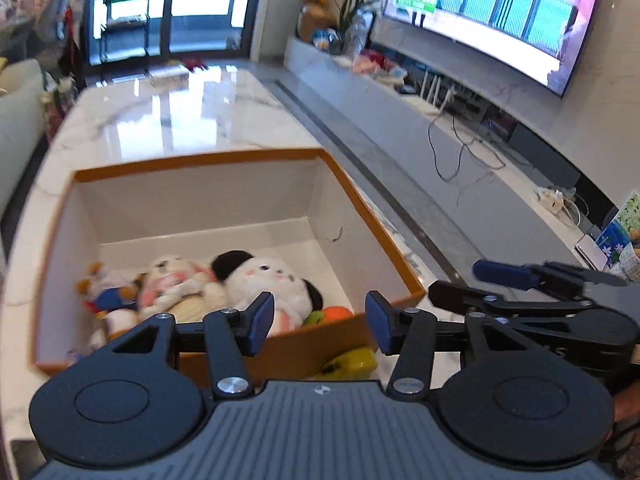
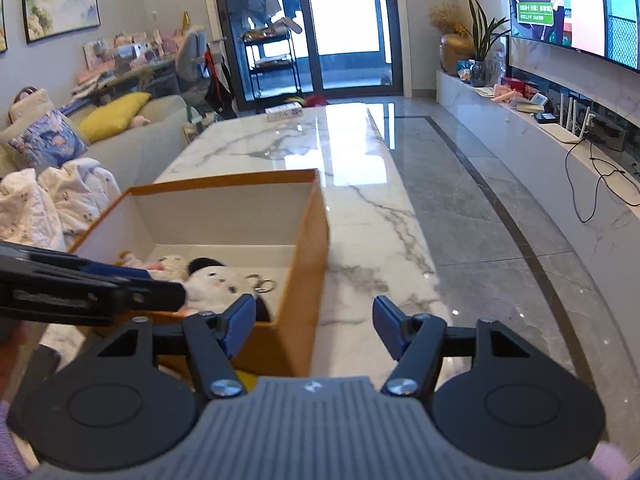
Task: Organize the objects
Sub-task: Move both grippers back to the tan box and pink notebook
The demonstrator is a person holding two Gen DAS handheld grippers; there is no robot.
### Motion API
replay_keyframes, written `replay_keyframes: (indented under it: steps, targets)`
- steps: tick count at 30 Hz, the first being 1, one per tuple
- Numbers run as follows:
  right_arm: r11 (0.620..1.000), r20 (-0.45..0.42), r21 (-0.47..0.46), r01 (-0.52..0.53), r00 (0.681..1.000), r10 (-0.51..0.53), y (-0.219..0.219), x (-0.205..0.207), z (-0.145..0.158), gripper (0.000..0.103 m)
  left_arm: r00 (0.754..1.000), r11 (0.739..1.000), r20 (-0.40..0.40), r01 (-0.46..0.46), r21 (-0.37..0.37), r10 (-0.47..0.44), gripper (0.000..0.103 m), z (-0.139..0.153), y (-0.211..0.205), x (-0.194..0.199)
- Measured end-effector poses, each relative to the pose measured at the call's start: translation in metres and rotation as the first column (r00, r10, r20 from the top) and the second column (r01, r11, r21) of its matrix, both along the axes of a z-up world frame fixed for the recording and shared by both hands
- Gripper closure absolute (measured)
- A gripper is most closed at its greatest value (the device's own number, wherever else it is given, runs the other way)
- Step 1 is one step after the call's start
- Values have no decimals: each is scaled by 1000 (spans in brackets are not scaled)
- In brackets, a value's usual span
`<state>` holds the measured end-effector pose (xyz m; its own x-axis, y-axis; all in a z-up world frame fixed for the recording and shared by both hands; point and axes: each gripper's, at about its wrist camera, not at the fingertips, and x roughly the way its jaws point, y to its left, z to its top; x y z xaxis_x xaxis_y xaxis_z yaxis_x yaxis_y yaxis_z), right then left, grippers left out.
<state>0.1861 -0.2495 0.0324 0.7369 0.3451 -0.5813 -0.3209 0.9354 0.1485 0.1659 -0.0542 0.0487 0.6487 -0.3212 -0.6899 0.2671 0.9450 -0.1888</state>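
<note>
both grippers, left gripper (image 1: 320, 322) and right gripper (image 2: 314, 328), gape empty; box (image 1: 376, 216) runs lengthwise away.

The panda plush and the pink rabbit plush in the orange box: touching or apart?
Touching. The left wrist view shows the panda plush pressed against the pink rabbit plush in the orange box, no gap between them.

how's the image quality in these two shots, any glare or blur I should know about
Left wrist view: window glare streaks the marble table, the plush toys in the orange box look soft, and fisheye bends the TV. Right wrist view: sharper overall, glare on the table, the balcony door blown out white.
</note>
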Motion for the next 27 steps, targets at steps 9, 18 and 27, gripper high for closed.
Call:
replay_keyframes:
  steps: [9,18,27]
  targets:
    - [993,-36,32,-113,993,115,37,-52,-25,36,979,978,20,-203,39,202,44,-10,48,-65]
    - [968,-161,12,-252,955,250,77,-78,-58,37,948,942,-14,-316,117,319,32,-50,66,-102]
    - [953,-280,-13,-304,916,288,89,-82,-79,37,938,938,-76,-330,106,339,30,-72,71,-110]
